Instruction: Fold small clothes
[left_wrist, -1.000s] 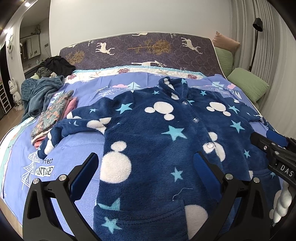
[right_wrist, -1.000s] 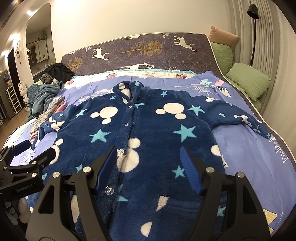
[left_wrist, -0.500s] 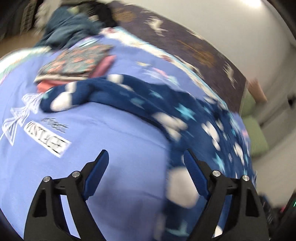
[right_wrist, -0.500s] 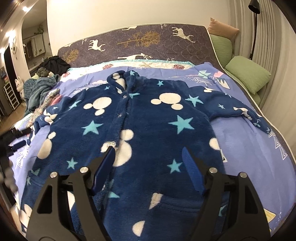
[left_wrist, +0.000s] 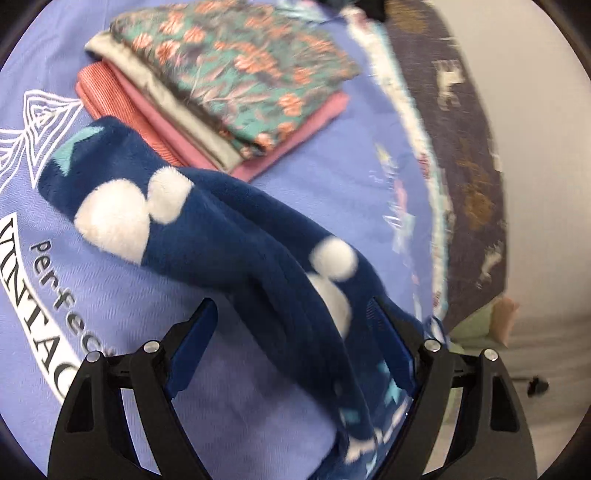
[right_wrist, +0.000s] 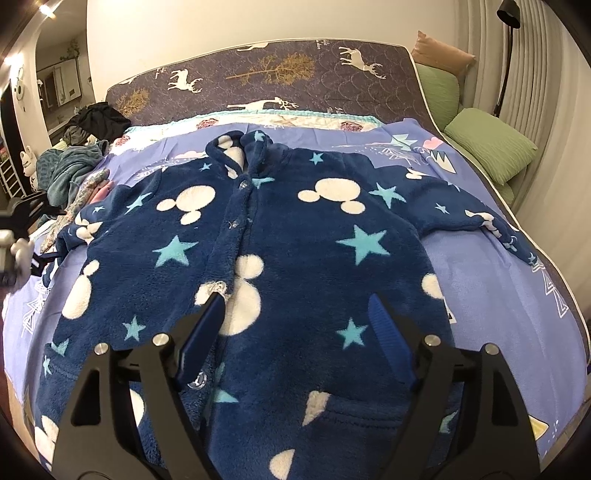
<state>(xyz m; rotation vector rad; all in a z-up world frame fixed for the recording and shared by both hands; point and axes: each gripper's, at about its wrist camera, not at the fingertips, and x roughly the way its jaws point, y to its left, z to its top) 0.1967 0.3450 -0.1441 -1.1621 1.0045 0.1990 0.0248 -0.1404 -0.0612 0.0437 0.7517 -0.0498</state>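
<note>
My left claw (left_wrist: 288, 343) has swung from the fleece jacket's (right_wrist: 295, 258) body to its sleeve (left_wrist: 207, 229) on the bed (left_wrist: 332, 177) — jaws narrowed, open astride it, right claw (right_wrist: 295, 332) widened, empty — I should pinch near the cuff.

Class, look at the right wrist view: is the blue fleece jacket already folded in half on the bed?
No. The jacket lies spread flat on the bed sheet, front up, both sleeves stretched out sideways.
</note>
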